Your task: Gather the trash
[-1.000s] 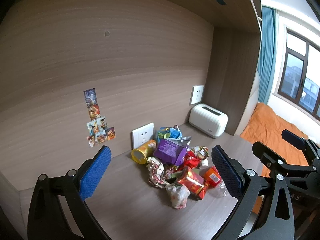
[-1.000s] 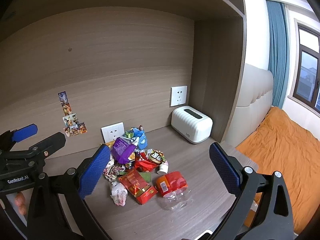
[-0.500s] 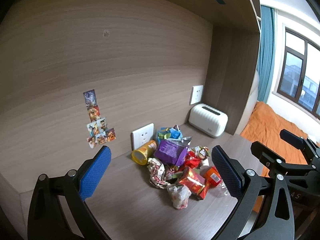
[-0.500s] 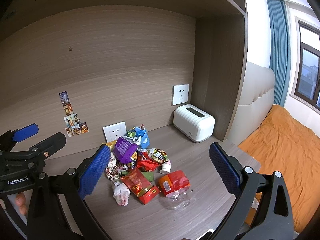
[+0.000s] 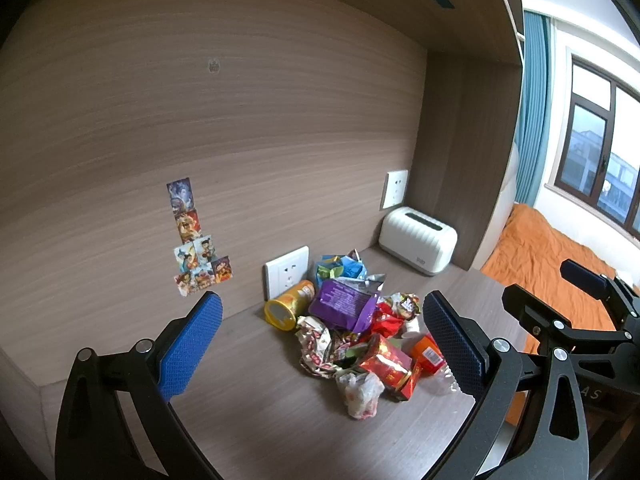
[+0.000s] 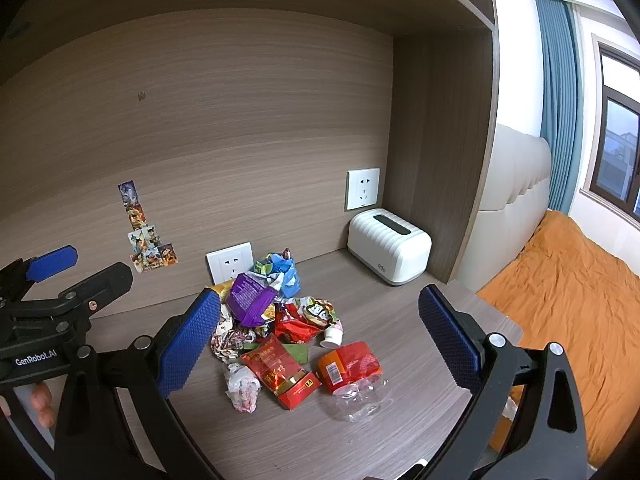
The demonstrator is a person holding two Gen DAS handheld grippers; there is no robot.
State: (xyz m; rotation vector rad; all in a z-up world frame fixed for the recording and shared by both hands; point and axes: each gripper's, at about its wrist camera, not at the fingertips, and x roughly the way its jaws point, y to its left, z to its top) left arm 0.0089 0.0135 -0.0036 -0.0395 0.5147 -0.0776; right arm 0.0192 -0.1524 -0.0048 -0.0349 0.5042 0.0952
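A pile of trash lies on the wooden desk (image 5: 248,420) near the back wall. It holds a purple snack bag (image 5: 344,304), a yellow can (image 5: 288,306), a red packet (image 6: 280,372), a crushed clear bottle with an orange-red label (image 6: 352,376), a blue wrapper (image 6: 280,270) and a crumpled white plastic bag (image 6: 242,388). My left gripper (image 5: 320,344) is open and empty, held above the desk short of the pile. My right gripper (image 6: 320,344) is open and empty too, to the right of the left one.
A white ribbed box (image 6: 388,252) stands at the back right corner under a wall socket (image 6: 362,188). A second socket (image 6: 230,262) sits behind the pile. Stickers (image 5: 192,240) are on the wall. A bed with an orange cover (image 6: 560,300) lies right of the desk edge.
Both views have shifted slightly; the pile sits a little nearer and more central. Nothing was gripped or moved.
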